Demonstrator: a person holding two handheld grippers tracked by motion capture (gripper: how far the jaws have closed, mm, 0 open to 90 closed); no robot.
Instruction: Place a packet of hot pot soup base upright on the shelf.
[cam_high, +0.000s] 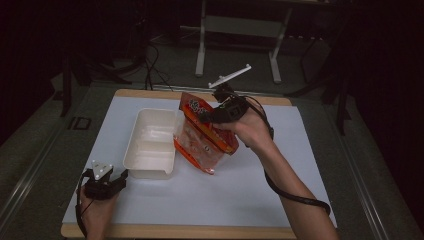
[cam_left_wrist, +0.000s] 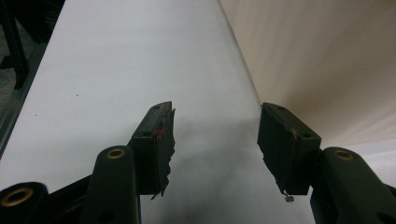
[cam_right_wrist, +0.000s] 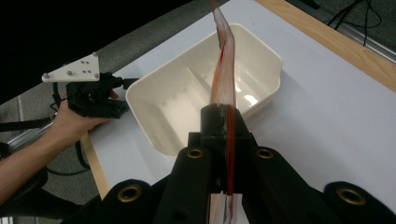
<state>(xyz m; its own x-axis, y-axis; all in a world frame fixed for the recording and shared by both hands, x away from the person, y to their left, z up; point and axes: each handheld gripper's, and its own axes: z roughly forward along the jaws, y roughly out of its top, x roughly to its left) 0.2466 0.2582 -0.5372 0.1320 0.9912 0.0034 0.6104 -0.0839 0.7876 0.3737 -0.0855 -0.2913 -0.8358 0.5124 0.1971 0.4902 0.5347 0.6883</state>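
Note:
An orange snack bag hangs tilted above the white table mat, just right of a cream plastic bin. My right gripper is shut on the bag's upper edge. In the right gripper view the bag shows edge-on, rising from the closed jaws of the right gripper in front of the bin. My left gripper rests at the mat's front left, near the bin's front corner. Its jaws stand apart in the left gripper view, the left gripper holding nothing, with the bin's wall on the right.
The bin looks empty and has low dividers inside. The mat lies on a wooden tabletop. A white metal stand stands on the floor beyond the table. A black cable trails along the right forearm.

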